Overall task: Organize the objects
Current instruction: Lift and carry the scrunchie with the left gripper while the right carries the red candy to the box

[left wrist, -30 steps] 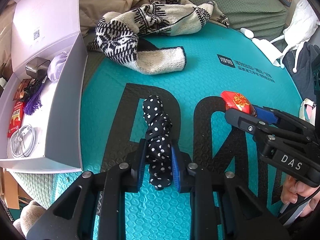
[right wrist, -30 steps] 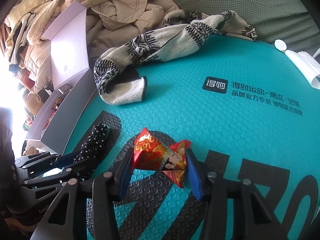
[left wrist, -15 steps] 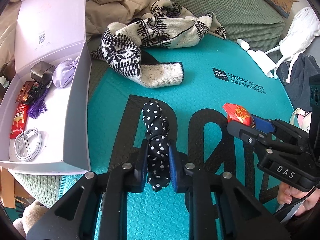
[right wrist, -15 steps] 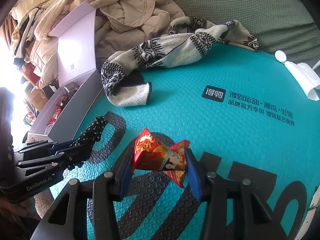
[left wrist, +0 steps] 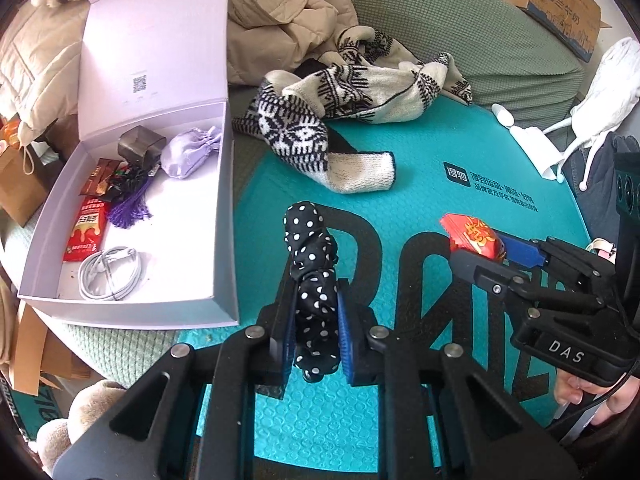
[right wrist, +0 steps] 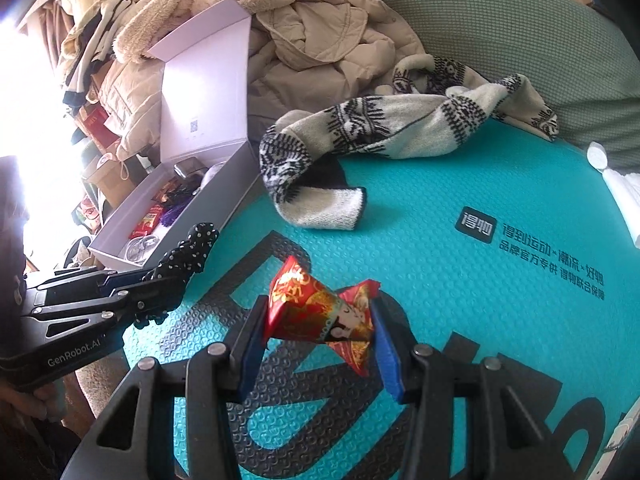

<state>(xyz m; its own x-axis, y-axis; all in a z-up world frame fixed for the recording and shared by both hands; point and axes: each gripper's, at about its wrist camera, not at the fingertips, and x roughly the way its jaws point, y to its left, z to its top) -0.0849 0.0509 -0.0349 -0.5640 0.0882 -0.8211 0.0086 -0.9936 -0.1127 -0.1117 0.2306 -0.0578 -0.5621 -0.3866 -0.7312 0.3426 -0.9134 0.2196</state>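
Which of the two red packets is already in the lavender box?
The flat red snack sachet beside the white cable; the red-gold wrapped packet is gripper-held.

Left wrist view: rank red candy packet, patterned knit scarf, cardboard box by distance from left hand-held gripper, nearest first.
From the left hand-held gripper:
1. Red candy packet, right, clamped in the other gripper.
2. Patterned knit scarf, ahead on the teal mat.
3. Cardboard box, far top right.

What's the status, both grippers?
Left hand-held gripper shut on polka-dot scrunchie. Right hand-held gripper shut on red packet. Box open, unobstructed.
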